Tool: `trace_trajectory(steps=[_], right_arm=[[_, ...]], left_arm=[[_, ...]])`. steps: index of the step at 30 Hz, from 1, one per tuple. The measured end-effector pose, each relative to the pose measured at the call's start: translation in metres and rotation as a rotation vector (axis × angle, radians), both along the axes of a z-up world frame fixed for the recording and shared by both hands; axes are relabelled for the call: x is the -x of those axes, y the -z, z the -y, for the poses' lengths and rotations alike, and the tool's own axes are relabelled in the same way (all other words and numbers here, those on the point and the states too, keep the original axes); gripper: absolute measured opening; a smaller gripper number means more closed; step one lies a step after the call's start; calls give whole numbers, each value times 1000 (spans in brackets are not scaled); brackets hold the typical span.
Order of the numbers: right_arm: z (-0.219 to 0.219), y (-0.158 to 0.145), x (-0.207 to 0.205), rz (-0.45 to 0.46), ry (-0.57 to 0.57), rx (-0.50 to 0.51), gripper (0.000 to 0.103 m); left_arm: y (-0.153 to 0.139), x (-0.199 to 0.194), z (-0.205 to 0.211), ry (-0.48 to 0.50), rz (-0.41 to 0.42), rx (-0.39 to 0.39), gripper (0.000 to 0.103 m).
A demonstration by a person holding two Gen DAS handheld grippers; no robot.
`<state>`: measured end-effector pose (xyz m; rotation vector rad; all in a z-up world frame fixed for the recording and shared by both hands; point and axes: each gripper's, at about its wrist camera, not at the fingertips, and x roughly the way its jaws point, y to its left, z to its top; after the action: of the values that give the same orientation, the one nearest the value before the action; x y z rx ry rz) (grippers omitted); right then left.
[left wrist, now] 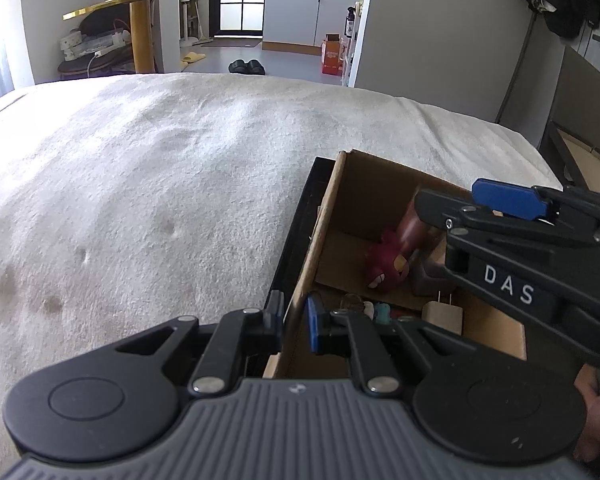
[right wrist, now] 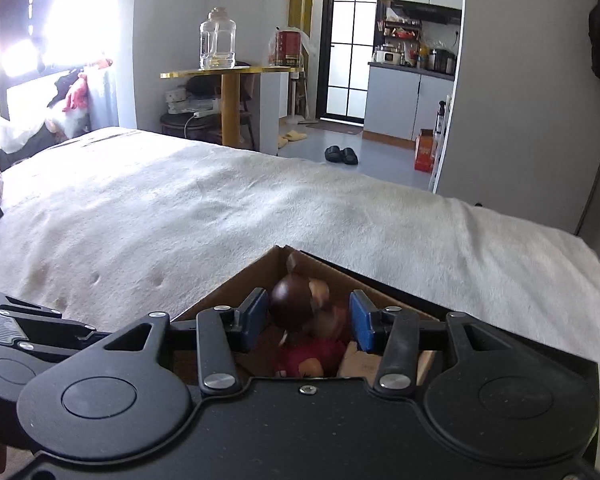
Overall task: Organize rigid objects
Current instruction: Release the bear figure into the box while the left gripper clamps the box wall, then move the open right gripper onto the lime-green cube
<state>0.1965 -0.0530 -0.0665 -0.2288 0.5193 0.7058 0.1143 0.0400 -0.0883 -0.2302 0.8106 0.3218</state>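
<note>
A cardboard box (left wrist: 364, 200) with a black outer side lies on the bed at the lower right. My left gripper (left wrist: 294, 318) is shut on the box's near left wall, one blue pad on each side of it. Inside are a red spiky toy (left wrist: 386, 268), a brown figurine (left wrist: 414, 222) leaning in the corner, a beige plug (left wrist: 444, 316) and small figures. My right gripper (right wrist: 308, 318) hangs over the box (right wrist: 236, 288), open. The brown figurine (right wrist: 292, 300) sits between its pads with a gap on the right side. The red toy (right wrist: 312, 360) lies below.
The white blanket (left wrist: 160, 184) covers the bed to the left and beyond. Past its far edge are floor, black slippers (right wrist: 341, 155) and a golden table (right wrist: 232, 74) with a glass jar. Another open box (left wrist: 588, 156) stands beside the bed at the right.
</note>
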Motion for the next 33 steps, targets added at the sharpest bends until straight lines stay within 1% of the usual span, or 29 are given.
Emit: trace_trajectory(steps=[3,11,14,17,19,20,21,22,24,27,31,33], right_arm=[[5,0,-2,-22,2,-15,50],[32,6,-2,-70,63,-3,56],[46,10,-1,-92,103,10,67],[62,10,-1,-111,137,-1,68],[72,11,-1,-126,157,-12,69],[77,11,-1,-133,167,-16,69],[81,11,-2,-139,174,-17,70],[85,11,-2,-145,183,-20,71],[92,12,-3,-157,199,-30,73],[101,14,-3,-167,211,-34,74],[110,16,-6,-181,228,-39,76],[115,16,-7,-189,242,-46,79]], left_arm=[[0,0,0,-4,-1,3,12],[-2,-1,3,-15,-11,-10,12],[-3,-2,6,-18,-20,-23,12],[-4,-4,9,-16,-36,-45,16],[-4,-5,10,-16,-51,-43,17],[-5,-6,10,-15,-58,-40,23],[-5,-6,10,-13,-63,-40,30],[-6,-6,11,-14,-65,-45,35],[-8,-5,13,-21,-61,-66,51],[-12,-6,15,-27,-63,-93,62],[-16,-9,20,-25,-73,-123,71],[-17,-11,23,-17,-74,-141,75]])
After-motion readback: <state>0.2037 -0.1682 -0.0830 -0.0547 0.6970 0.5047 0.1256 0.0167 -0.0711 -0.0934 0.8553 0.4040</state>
